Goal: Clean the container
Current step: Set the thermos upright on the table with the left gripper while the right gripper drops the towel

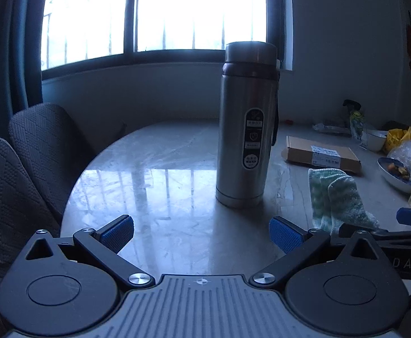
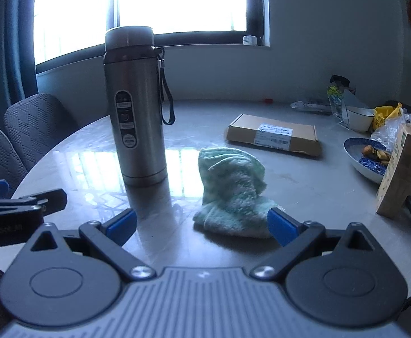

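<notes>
Fingers of both grippers stand spread wide and hold nothing; the left gripper (image 1: 201,235) faces the steel flask (image 1: 246,129), which stands upright and capped on the bench (image 1: 154,186), while the right gripper (image 2: 202,226) has the near edge of the green cloth (image 2: 232,188) lying between its pads, not yet pinched. The cloth sits just right of the flask, apart from it. The step in hand looks like the pick-up; a good grip would take the cloth by its thick folded bulk so that it does not trail, and hold the flask around its body below the strap, since it is tall and could tip. The flask's contents cannot be seen; far right, a blue bowl (image 2: 357,155) holds food scraps and a white bowl (image 2: 359,118) looks empty.
</notes>
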`<state>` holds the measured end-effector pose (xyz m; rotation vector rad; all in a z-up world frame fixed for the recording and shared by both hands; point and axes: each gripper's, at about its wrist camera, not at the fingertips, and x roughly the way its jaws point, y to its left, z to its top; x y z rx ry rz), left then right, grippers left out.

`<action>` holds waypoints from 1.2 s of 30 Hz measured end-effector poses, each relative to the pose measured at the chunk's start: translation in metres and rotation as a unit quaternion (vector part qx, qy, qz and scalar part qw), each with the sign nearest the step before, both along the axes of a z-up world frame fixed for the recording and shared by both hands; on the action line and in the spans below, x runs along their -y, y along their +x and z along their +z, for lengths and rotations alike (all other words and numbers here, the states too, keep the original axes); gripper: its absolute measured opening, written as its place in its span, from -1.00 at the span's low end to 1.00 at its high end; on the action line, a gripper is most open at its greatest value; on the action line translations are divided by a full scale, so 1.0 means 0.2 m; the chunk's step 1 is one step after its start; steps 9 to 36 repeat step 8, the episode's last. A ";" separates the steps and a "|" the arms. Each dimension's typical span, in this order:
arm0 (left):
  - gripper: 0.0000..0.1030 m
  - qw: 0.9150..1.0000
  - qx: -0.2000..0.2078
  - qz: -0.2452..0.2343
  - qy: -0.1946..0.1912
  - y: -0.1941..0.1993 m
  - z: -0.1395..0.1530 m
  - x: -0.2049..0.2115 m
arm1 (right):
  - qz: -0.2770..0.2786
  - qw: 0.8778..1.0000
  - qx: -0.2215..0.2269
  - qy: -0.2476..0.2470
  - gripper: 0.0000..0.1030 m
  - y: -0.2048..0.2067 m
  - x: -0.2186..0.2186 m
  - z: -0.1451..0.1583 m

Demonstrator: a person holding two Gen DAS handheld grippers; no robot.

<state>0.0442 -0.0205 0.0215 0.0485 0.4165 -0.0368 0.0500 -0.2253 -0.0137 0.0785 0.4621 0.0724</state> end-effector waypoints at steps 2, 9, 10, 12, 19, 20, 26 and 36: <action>1.00 1.000 -0.001 0.001 0.002 0.00 0.00 0.01 | -0.002 1.000 0.001 -0.002 0.92 0.01 -0.01 -0.01; 1.00 1.000 -0.009 0.010 0.008 0.04 -0.01 0.03 | -0.010 1.000 -0.001 0.003 0.92 0.05 -0.01 -0.02; 1.00 1.000 -0.009 0.010 0.008 0.04 -0.01 0.03 | -0.010 1.000 -0.001 0.003 0.92 0.05 -0.01 -0.02; 1.00 1.000 -0.009 0.010 0.008 0.04 -0.01 0.03 | -0.010 1.000 -0.001 0.003 0.92 0.05 -0.01 -0.02; 1.00 1.000 -0.009 0.010 0.008 0.04 -0.01 0.03 | -0.010 1.000 -0.001 0.003 0.92 0.05 -0.01 -0.02; 1.00 1.000 -0.009 0.010 0.008 0.04 -0.01 0.03 | -0.010 1.000 -0.001 0.003 0.92 0.05 -0.01 -0.02; 1.00 1.000 -0.009 0.010 0.008 0.04 -0.01 0.03 | -0.010 1.000 -0.001 0.003 0.92 0.05 -0.01 -0.02; 1.00 1.000 -0.009 0.010 0.008 0.04 -0.01 0.03 | -0.010 1.000 -0.001 0.003 0.92 0.05 -0.01 -0.02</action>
